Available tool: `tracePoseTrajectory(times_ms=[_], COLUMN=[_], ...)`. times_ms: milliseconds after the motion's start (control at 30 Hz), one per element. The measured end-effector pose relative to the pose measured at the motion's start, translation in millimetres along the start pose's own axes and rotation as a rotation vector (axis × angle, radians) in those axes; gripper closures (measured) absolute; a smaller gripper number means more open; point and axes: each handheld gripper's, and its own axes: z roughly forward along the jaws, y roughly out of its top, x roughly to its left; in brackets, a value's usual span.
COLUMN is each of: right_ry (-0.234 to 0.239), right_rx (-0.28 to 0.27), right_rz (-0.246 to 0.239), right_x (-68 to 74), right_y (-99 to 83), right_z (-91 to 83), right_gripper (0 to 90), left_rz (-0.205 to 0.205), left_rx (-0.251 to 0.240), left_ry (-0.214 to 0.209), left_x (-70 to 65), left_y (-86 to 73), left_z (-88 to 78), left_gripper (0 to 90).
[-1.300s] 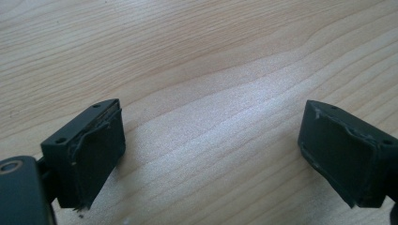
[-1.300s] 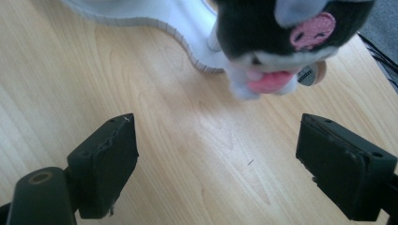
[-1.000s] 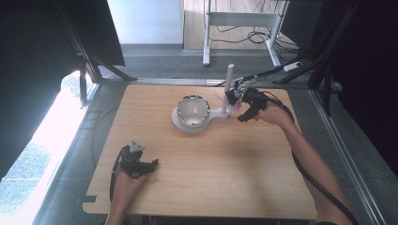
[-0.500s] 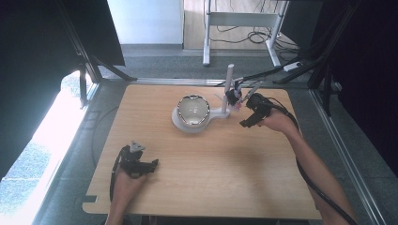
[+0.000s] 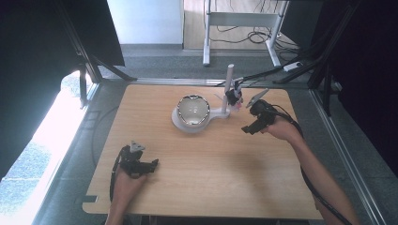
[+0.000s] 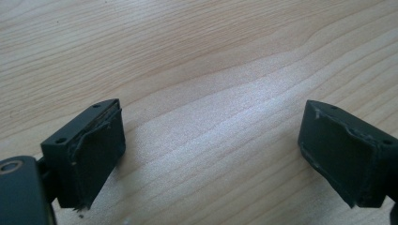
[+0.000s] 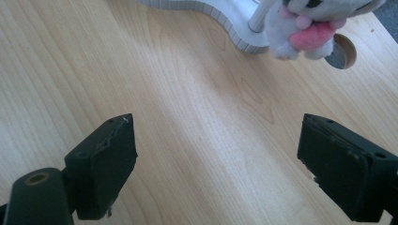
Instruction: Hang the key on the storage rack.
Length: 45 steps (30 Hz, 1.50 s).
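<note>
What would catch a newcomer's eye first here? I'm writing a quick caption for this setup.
The shiny bowl on a white stand sits at the far middle of the wooden table. A small plush toy hangs by the stand's upright post. The right gripper hovers open just beside it, the left gripper open near the front edge.

Bare light wooden table [image 5: 211, 173] lies open between both hands and across its near half, while a white stand with a domed mirror [image 5: 192, 112], upright post and small plush toy [image 5: 233, 96] blocks the far centre.
</note>
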Motion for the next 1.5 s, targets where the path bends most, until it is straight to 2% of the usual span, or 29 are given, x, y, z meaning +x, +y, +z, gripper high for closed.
tracePoseTrajectory(times_ms=[500, 1167, 1500], right_ry=[0.001, -0.003, -0.018], right_rx=[-0.034, -0.063, -0.090], right_rz=[-0.005, 0.008, 0.020], right_x=[23.2, 43.9, 58.2], right_y=[-19.5, -57.3, -73.6], right_z=[-11.5, -26.6, -24.2], right_gripper=[8.7, 8.8, 10.9], left_rz=[0.000, -0.002, 0.000], left_rx=[0.000, -0.002, 0.000], left_ry=[0.000, 0.000, 0.000], left_x=[0.0, -0.2, 0.1], left_y=[0.0, 0.0, 0.0], left_z=[0.0, 0.1, 0.0], left_gripper=[7.6, 7.6, 7.6])
